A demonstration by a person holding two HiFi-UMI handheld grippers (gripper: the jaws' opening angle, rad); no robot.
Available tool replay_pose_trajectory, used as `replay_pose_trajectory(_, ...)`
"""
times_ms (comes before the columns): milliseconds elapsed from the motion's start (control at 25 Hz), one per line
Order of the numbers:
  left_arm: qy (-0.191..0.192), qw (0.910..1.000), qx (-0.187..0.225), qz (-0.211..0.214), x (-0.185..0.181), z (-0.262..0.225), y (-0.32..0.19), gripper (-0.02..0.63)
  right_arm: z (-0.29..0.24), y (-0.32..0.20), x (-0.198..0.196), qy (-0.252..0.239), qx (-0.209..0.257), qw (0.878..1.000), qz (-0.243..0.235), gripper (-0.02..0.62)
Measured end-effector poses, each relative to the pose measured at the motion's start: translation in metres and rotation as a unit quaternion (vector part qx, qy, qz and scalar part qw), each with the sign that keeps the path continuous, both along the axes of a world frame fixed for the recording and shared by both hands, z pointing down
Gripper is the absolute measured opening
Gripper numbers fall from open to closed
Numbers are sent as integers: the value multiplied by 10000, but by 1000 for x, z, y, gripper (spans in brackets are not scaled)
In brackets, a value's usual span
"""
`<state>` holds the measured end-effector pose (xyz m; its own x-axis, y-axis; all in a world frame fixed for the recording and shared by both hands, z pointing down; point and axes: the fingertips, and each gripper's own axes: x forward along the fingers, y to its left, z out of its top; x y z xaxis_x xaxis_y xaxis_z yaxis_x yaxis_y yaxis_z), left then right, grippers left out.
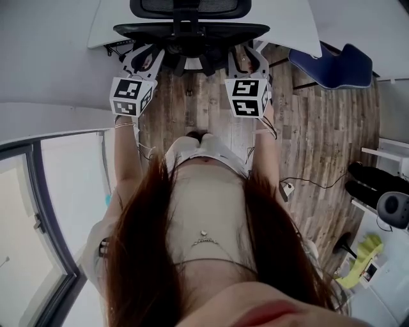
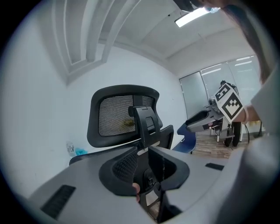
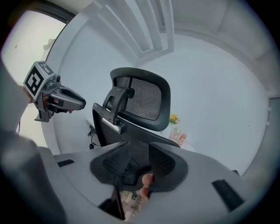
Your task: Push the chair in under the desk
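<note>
A black mesh-backed office chair (image 1: 192,30) stands in front of me, its seat mostly under the white desk (image 1: 105,25), its headrest (image 1: 190,6) over the desktop. My left gripper (image 1: 148,56) and right gripper (image 1: 248,56) reach the left and right of the chair back's rim. In the left gripper view the chair (image 2: 122,113) fills the middle; the left gripper (image 2: 143,164) has its jaws partly closed, with a narrow gap that shows the chair's spine beyond. In the right gripper view the right gripper (image 3: 138,159) stands likewise before the chair (image 3: 144,98), with a wider gap. No pad visibly presses on the chair.
A blue chair (image 1: 335,64) stands at the right beside the desk. The wood floor (image 1: 319,140) carries a cable and plug (image 1: 289,188). A glass partition (image 1: 57,204) runs along my left. Dark gear (image 1: 377,182) and a yellow thing (image 1: 361,262) sit at the right.
</note>
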<state>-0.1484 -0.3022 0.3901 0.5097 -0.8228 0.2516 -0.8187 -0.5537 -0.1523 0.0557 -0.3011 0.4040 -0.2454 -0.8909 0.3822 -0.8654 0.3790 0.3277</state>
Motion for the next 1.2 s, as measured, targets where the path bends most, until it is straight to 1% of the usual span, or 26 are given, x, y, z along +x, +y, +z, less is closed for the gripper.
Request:
replay_pose_trajectory(160,98,9999,102,-66,5,-6,14,63,-4,14,1,24,79,10000,26,121)
replay_pose_trajectory(360,146,9996,127,-197,9,-10,33,17,-17,33,1,-106,197,9997,57,93)
replay_pose_trajectory(520,222,9994,104,-250,11,-10,45,8,-29,39,-1,-163,413,9990,51,57)
replay_pose_trajectory(600,243,9992,101,-292,10,-11,52,5,-30,45,-1,-163,411,9990,97,45)
replay_pose_trajectory(760,302,9991,99,-286,13,-16,65,5,-32,54,3,-190,419,9988,194,34)
replay_pose_trajectory(880,383,9987,101,-306,17,-17,74,5,-31,60,2,-272,476,9983,177,31)
replay_pose_trajectory(1000,457,9985,116,-284,20,-17,82,5,-32,66,2,-227,501,9983,195,29)
replay_pose_trajectory(1200,385,9982,229,-392,18,-22,92,5,-35,73,3,-204,471,9984,247,28)
